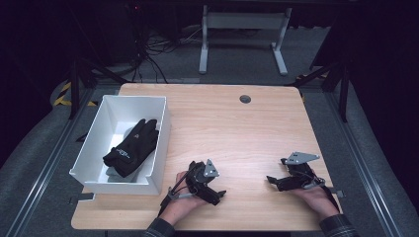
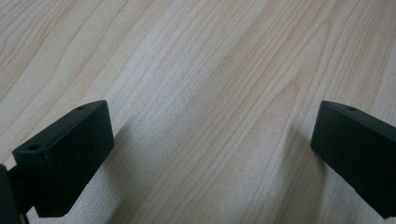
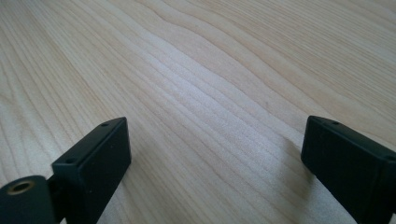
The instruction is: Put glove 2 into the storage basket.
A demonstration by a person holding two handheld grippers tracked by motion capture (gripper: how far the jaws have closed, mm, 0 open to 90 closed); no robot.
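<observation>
Both hands rest low on the wooden table (image 1: 237, 128), near its front edge and well apart. The left gripper (image 1: 217, 195) points right, toward the right gripper (image 1: 272, 180), which points left — each with jaws spread wide over bare wood. The black gloves (image 1: 131, 147) lie in the white bin (image 1: 158, 143) (left of both grippers).

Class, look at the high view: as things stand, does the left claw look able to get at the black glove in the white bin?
Probably yes. The left claw is open beside the white bin, whose top is open, and the black glove lies uncovered inside. Only the bin's near wall stands between, so it would have to go over that.
</observation>
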